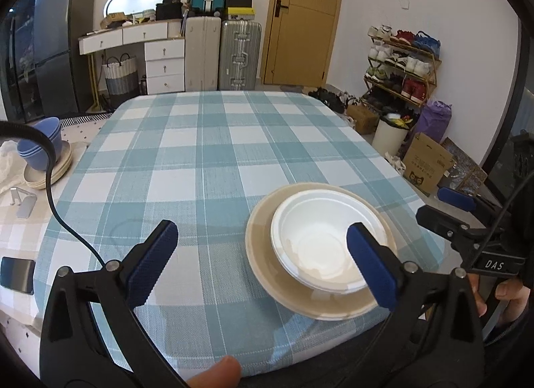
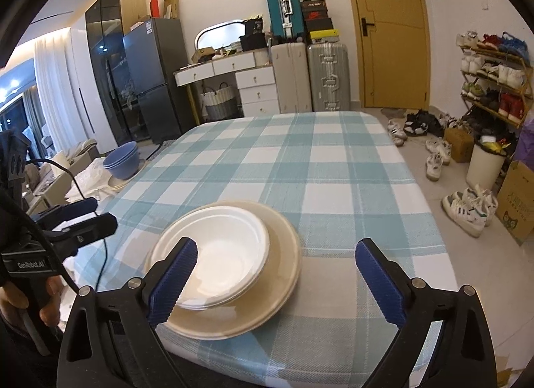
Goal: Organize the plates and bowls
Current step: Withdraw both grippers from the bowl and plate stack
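- Sitting near the table's [image 1: 213,141] front edge: a beige plate [image 1: 267,254] with white bowls [image 1: 313,241] nested on it, the stack resting toward the plate's 1 o'clock side in the left wrist view.
- Left gripper [image 1: 263,264]: spread wide, nothing between the pads, hovering above the checked cloth.
- From the left wrist view, plate and bowls lying at about 2 o'clock of the gripper's midpoint; right finger [image 1: 370,264] overlapping the bowls' rim in the picture, contact impossible to tell; left finger [image 1: 153,261] well apart from the plate, over bare cloth.
- Right gripper [image 2: 283,281]: also spread wide, gripping nothing.
- From the right wrist view, plate [image 2: 280,274] and bowls [image 2: 227,247] at about 10 o'clock of its midpoint; left finger [image 2: 173,281] overlapping the bowls' near rim, touching or not unclear; right finger [image 2: 380,284] clear of the plate, over cloth.
- Each gripper showing at the edge of the other's view, held by a hand [image 2: 50,301] on its grip.
- Further stack at 9 o'clock, off the table on a side surface: blue bowls [image 1: 43,144] on beige plates [image 1: 50,174], well apart from both grippers.
- Phone [image 1: 16,274] lying at 8 o'clock in the left wrist view, beside the table.
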